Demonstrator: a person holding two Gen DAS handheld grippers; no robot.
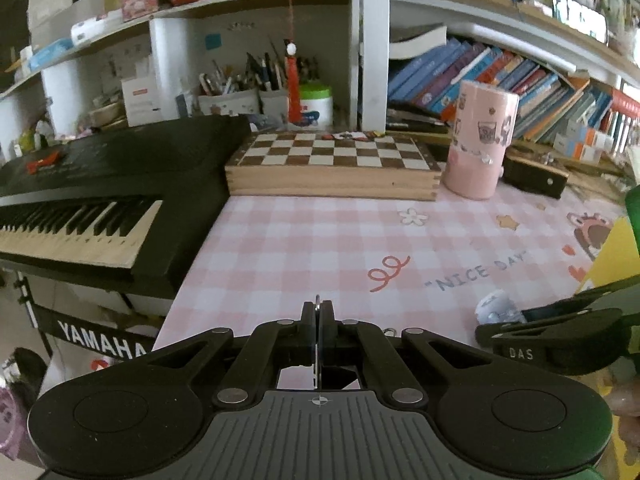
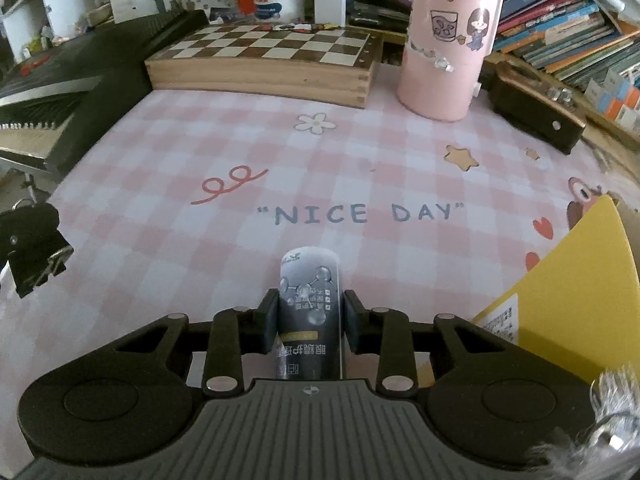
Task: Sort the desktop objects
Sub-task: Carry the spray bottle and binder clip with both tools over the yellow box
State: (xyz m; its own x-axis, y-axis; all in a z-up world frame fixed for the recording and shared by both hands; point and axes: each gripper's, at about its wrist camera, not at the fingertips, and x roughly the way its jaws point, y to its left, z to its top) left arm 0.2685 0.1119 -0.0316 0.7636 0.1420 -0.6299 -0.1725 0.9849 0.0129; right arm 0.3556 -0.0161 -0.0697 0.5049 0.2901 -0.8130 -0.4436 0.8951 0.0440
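Clamped between the pads of the right gripper (image 2: 308, 322): a small grey bottle (image 2: 309, 304), lying lengthwise along the fingers, cap end toward the camera, base pointing out over the pink checked mat (image 2: 360, 152). Held low over the near middle of the desk, just short of the printed words; whether resting on the mat or lifted clear of it cannot be told.

Left gripper (image 1: 318, 320) pressed together on a thin metal ring (image 1: 317, 332), seen edge-on as a bright sliver between the fingertips.

Beyond the bottle: a pink cylindrical holder (image 2: 448, 40) standing upright at the back right, just beside a wooden chessboard box (image 2: 260, 64); a dark case (image 2: 536, 112) to the right of the holder; a yellow folder (image 2: 576, 280) at the near right edge; a black keyboard (image 1: 80, 200) off the mat's left side.

Possible trouble: smooth round bottle gripped only around its middle, so likely to twist or slide out during a quick tilt. A drop toward the pink holder risks tipping it. Ring held by a thin edge, apt to flick loose with any easing of the squeeze.

Readable writing: "NICE DAY" on the mat, "YAMAHA" on the keyboard stand, "DAS" on the gripper body at the right of the left view. Chinese characters on the bottle label, too small to read surely.
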